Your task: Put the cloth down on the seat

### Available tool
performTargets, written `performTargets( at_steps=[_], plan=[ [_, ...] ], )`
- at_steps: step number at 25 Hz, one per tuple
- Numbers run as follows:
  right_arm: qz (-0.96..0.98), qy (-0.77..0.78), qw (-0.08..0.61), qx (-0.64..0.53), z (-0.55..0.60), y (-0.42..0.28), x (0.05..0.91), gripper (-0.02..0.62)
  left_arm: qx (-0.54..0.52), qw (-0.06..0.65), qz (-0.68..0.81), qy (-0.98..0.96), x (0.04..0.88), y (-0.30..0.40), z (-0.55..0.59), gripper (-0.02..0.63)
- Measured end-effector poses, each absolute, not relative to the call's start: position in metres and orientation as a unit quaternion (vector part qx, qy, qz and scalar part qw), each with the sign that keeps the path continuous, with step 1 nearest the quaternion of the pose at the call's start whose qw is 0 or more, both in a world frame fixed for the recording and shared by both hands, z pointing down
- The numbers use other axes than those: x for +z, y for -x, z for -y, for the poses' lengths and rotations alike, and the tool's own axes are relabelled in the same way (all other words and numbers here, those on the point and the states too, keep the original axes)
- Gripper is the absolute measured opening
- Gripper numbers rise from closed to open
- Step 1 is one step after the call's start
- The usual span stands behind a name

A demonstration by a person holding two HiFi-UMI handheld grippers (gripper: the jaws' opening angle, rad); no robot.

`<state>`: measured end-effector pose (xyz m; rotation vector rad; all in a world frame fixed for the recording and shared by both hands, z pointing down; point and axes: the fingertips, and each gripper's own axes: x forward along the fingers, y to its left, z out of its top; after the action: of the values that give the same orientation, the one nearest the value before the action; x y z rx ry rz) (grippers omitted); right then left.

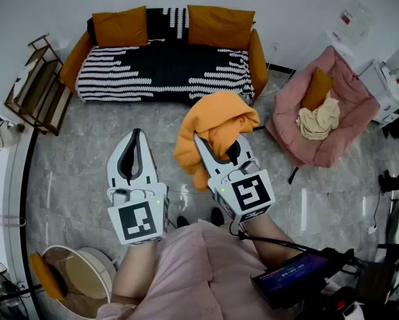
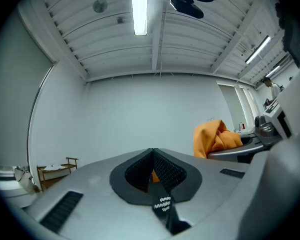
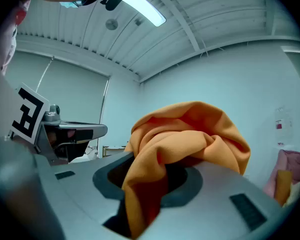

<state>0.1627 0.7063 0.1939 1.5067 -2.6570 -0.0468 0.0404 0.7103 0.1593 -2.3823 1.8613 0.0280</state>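
The right gripper (image 1: 216, 149) has its fingers clamped on a bunched orange cloth (image 1: 216, 119), which drapes over them in the air above the grey floor (image 1: 72, 159), just in front of the black-and-white striped sofa (image 1: 159, 72) and not touching it. The left gripper (image 1: 135, 137) hangs beside it, fingers pressed together with nothing between them. A pink armchair (image 1: 349, 122) stands to the right

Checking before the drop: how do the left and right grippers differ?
The right gripper clamps the orange cloth in its jaws; the left gripper has its jaws together on nothing. Cloth drapes over the right one's tips; the left one's are bare. Both carry marker cubes.
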Motion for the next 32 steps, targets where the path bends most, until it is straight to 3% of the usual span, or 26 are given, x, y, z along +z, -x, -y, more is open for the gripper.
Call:
performTargets(
  at_steps=[18, 32],
  plan=[
    [0.866, -0.499, 0.032, -0.013, -0.683, -0.127, 0.198, 0.126, -0.017, 0.044, -0.615, 0.787, 0.187, 0.001, -0.695, 0.011],
    [0.874, -0.484, 0.048, -0.003, -0.527, -0.139, 0.228, 0.127, -0.044, 0.028, -0.634, 0.771, 0.217, -0.006, -0.547, 0.011]
  ],
)
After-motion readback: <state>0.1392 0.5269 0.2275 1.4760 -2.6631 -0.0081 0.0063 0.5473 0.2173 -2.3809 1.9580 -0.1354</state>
